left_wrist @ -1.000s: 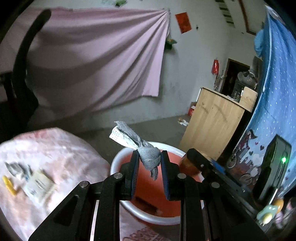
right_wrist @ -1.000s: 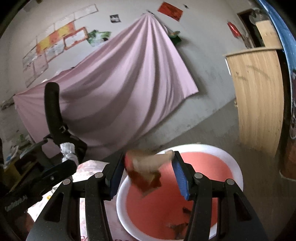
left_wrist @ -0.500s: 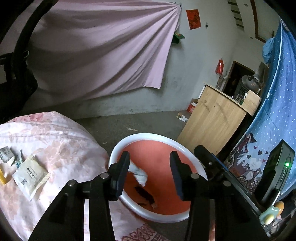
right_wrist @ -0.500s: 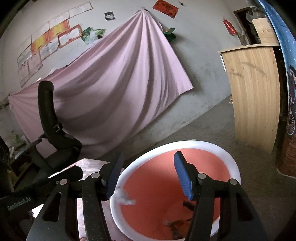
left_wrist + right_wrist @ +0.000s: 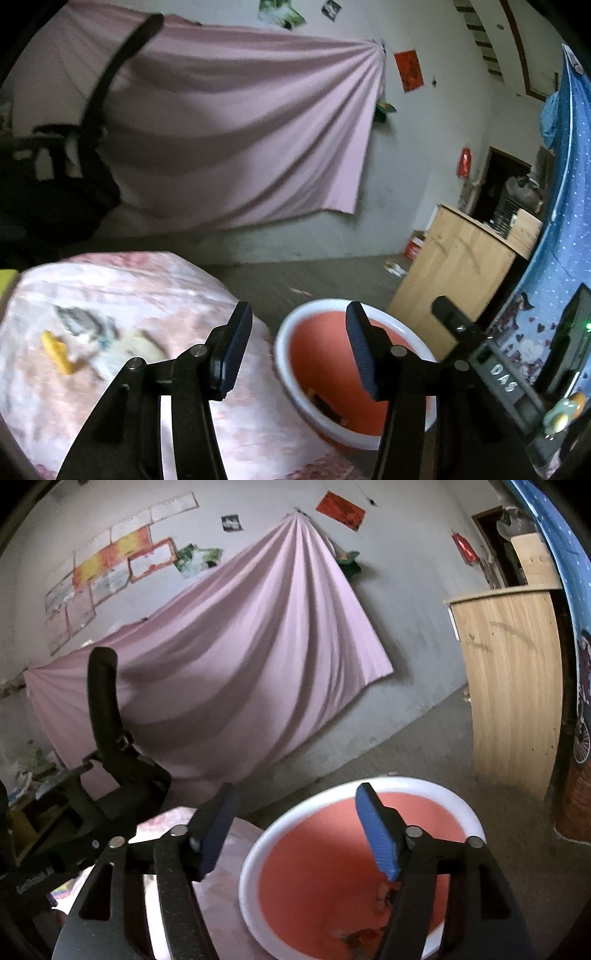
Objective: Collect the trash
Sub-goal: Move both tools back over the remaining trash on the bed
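The left claw (image 5: 297, 345) stands apart with nothing between its dark blue ribbed pads; its jaws have just been opening. It points slightly downward, straddling the edge where the tabletop (image 5: 155, 295), draped in a soft pink floral cloth, meets the basin (image 5: 295, 332). The basin is round smooth plastic, white rim, salmon-red inside, at lower centre of the left view; dark scraps (image 5: 325, 404) lie on its floor. At left on the cloth lie blurred pieces of trash: a yellow strip (image 5: 57, 352), its long axis running from upper left to lower right, and a grey and white crumpled wrapper (image 5: 85, 326).

The right claw (image 5: 295, 834) also gapes empty, its jaws having just been opening, tipped a little down over the basin's rim (image 5: 258, 849). Torn bits (image 5: 369, 923) rest at the bottom.
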Demonstrator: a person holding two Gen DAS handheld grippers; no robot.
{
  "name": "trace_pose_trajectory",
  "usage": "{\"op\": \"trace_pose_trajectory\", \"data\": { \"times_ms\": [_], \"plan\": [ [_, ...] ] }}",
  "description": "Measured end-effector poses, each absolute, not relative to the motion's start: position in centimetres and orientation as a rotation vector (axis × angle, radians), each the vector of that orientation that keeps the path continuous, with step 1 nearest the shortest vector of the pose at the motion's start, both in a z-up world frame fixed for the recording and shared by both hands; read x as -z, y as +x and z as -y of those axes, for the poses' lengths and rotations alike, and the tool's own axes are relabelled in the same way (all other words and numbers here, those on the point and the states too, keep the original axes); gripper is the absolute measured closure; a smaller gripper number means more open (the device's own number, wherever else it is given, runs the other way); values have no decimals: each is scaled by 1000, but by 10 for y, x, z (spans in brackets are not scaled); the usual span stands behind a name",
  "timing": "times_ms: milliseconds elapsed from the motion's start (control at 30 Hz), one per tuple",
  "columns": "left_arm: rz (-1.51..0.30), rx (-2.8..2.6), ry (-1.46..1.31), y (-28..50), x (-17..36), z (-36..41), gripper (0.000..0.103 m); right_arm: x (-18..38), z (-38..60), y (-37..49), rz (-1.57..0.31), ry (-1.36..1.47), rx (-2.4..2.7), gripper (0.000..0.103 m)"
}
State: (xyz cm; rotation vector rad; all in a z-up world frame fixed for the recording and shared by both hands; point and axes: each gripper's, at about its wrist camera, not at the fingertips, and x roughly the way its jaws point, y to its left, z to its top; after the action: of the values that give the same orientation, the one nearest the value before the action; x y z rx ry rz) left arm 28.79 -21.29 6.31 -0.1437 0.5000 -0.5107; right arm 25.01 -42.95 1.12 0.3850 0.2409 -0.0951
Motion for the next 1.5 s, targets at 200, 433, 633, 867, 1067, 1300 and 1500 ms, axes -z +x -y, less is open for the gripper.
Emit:
{"op": "trace_pose_trajectory", "data": {
  "times_ms": [200, 433, 633, 867, 1067, 1300, 1500],
  "plan": [
    [-402, 403, -144, 266, -75, 165, 44, -26, 400, 247, -179, 353, 51, 19],
    [-269, 295, -166, 237, -82, 102, 4, -38, 359, 240, -80, 294, 12, 0],
    [-188, 198, -170, 219, -81, 58, 2, -45, 323, 235, -15, 202, -40, 0],
    [-123, 117, -159, 203, -71, 26, 2, -44, 280, 228, 56, 43, -100, 0],
    [-104, 79, -113, 197, -63, 11, 2, -34, 256, 235, 27, -41, -153, 0],
    [-141, 51, -79, 210, -49, -1, 2, -19, 233, 262, -113, -136, -190, 0],
    [-250, 47, -49, 232, -31, 2, 2, -4, 229, 291, -284, -142, -221, 0]
  ]
}}
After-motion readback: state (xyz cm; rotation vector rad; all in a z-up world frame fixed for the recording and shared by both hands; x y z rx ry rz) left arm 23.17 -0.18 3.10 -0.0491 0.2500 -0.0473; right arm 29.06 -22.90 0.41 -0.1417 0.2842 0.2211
